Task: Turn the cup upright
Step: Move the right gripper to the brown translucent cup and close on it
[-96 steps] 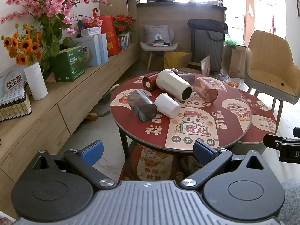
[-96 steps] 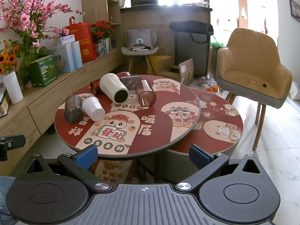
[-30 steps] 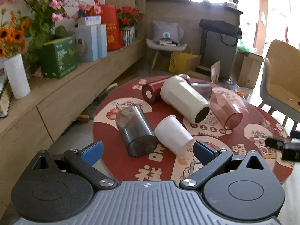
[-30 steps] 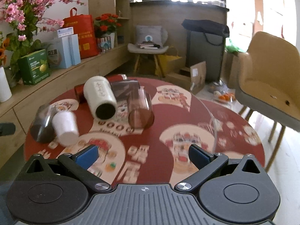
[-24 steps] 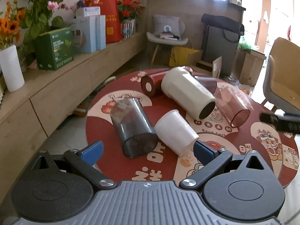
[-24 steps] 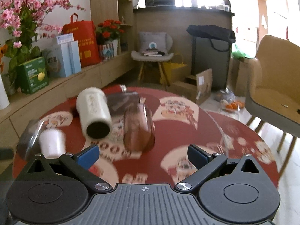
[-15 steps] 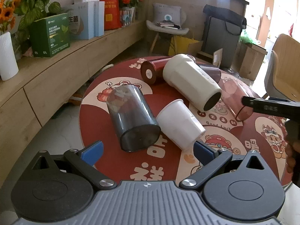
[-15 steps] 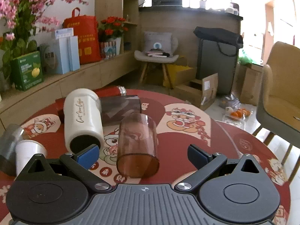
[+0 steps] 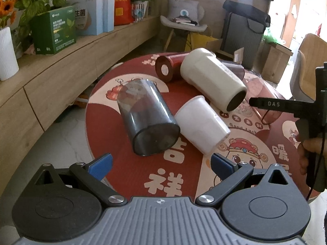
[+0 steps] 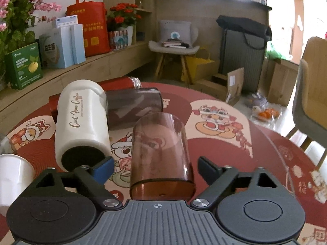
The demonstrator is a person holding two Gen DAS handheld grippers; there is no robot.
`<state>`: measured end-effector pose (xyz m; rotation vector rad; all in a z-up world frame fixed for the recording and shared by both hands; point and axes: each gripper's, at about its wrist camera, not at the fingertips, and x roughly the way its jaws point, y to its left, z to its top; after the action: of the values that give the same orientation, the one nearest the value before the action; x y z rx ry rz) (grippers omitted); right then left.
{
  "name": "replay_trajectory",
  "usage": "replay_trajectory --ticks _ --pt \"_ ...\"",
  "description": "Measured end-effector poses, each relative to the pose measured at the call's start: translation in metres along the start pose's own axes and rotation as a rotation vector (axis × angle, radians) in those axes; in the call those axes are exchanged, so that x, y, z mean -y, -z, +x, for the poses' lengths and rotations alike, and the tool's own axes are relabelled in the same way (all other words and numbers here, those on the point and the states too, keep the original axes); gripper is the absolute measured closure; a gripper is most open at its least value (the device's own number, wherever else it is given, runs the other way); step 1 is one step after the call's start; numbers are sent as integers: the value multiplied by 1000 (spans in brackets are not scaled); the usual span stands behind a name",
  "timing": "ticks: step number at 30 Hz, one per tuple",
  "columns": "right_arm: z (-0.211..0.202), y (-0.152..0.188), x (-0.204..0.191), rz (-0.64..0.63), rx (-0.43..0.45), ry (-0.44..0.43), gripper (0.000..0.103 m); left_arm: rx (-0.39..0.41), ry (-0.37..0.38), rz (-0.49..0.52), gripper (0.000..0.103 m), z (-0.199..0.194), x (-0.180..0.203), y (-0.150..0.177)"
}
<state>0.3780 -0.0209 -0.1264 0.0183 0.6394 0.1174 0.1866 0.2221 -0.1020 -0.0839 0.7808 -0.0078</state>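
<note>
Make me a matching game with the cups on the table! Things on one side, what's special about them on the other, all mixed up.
Things:
1. pink cup
2. cream mug
3. grey cup
4. red bottle

Clues:
A. farthest back on the table, lying behind the cream one
B. has curly writing on its side
C. lies between the open fingers of the right gripper
D. see-through and dark, touching the small white cup

Pairs: 1-C, 2-B, 3-D, 4-A

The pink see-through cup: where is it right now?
In the right wrist view the pink see-through cup lies on its side on the red table, between the open fingers of the right gripper, just right of the cream mug.
</note>
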Motion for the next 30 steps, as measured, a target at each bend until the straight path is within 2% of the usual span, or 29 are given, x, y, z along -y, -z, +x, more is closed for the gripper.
replay_trajectory --ticks 5,21,30 --pt "1 2 3 28 -2 -1 41 -8 -3 -2 0 1 -1 1" --pt "-5 8 3 56 -12 21 42 -3 13 -13 0 0 -5 2" --pt "-67 44 -5 96 -48 9 42 11 8 -15 0 -2 -8 11"
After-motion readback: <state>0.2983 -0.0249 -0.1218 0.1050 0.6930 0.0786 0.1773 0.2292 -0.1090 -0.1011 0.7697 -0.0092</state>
